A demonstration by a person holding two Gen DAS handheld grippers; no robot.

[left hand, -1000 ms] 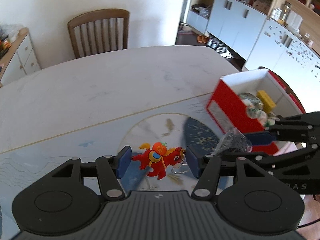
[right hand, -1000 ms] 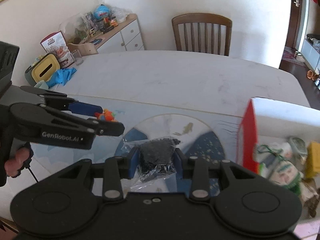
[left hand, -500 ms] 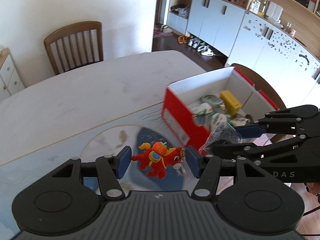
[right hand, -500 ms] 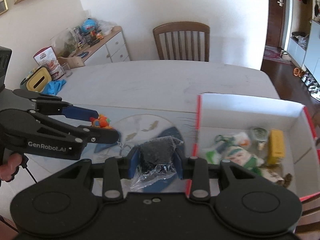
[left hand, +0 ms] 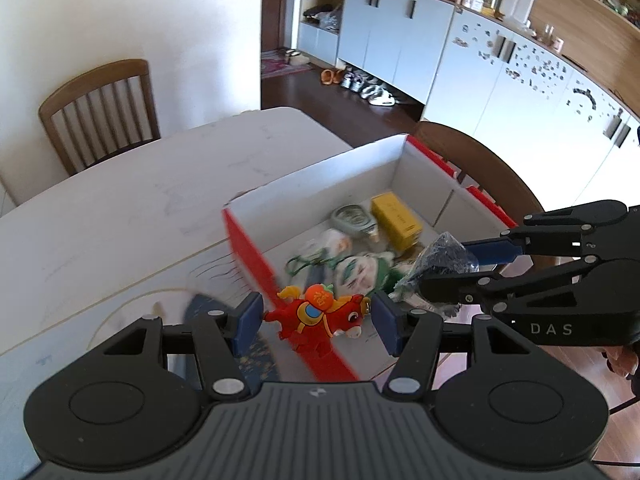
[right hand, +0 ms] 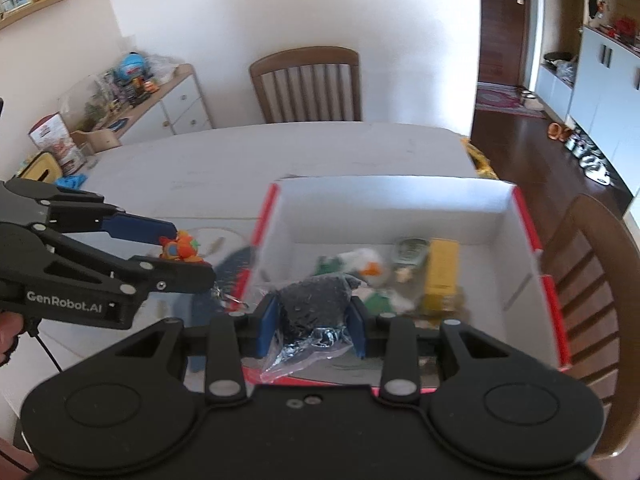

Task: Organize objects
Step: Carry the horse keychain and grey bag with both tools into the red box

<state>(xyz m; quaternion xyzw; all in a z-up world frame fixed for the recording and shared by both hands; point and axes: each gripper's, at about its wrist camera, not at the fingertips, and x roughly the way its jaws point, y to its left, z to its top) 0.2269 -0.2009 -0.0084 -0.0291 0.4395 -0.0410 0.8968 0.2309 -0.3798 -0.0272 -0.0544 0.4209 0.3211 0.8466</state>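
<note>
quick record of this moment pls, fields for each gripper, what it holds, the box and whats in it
left gripper: shut on red horse toy, at the box's near red wall
right gripper: shut on clear bag of dark bits, over the box
box: red outside, white inside, open, on the table
box contents: yellow block, green and white soft toys, others blurred

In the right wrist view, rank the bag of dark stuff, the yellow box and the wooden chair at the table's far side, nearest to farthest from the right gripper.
1. Bag of dark stuff: clamped between the right gripper pads.
2. Yellow box: inside the red box, ahead and right.
3. Wooden chair: beyond the table's far edge, against the wall.
</note>
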